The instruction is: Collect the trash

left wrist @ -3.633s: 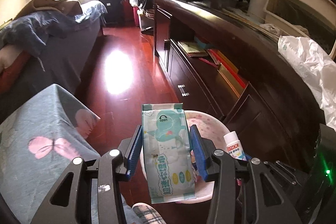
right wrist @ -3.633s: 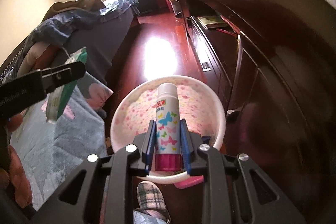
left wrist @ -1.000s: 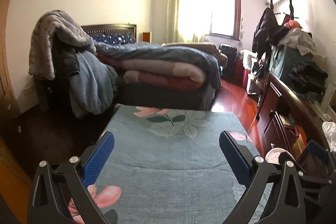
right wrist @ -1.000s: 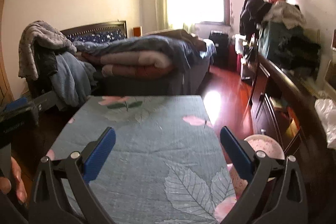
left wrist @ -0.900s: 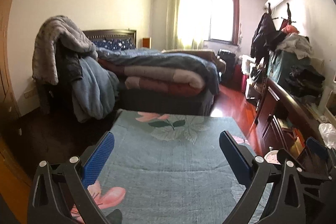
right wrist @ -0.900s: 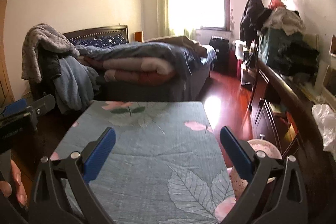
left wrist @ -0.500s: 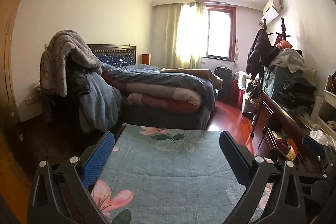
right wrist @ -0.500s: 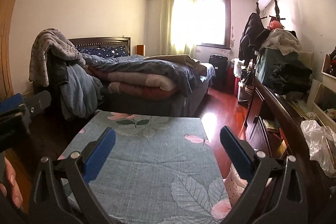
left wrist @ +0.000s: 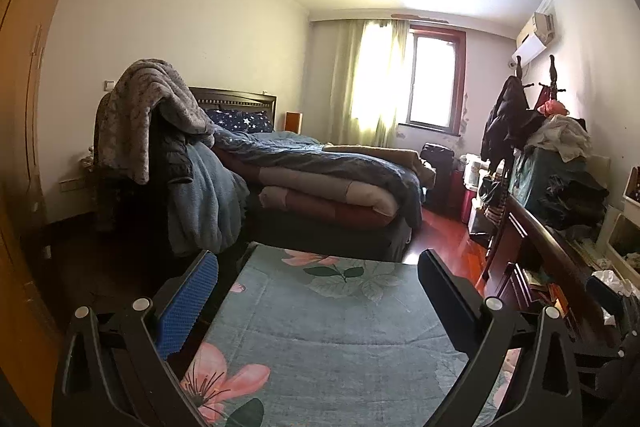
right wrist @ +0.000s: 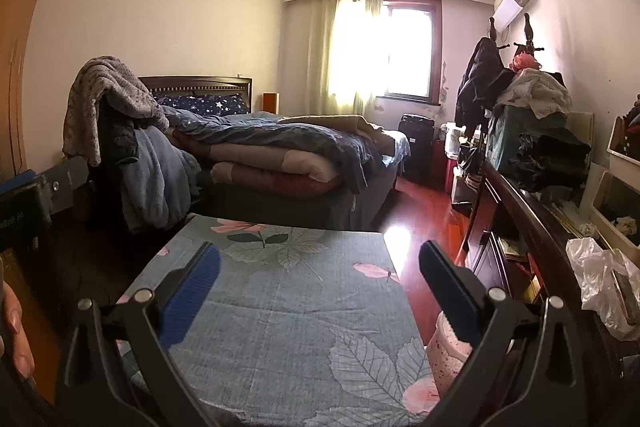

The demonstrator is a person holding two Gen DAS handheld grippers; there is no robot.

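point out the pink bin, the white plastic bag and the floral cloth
pink bin [right wrist: 448, 347]: right wrist view, on its speckled side wall.
white plastic bag [right wrist: 596, 279]: right wrist view, on its crumpled middle.
floral cloth [right wrist: 288, 291]: right wrist view, on bare blue fabric.

Earlier clamped on a pale green wipes packet and a butterfly-print glue stick above the pink-flecked white bin [right wrist: 448, 351]; now left tool [left wrist: 316, 291] and right tool [right wrist: 318, 279] both gaping, empty, raised level, bin dropped to lower right.

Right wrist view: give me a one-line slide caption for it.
Open, empty right gripper held above the floral cloth, pink speckled bin at its right edge, unmade bed beyond.
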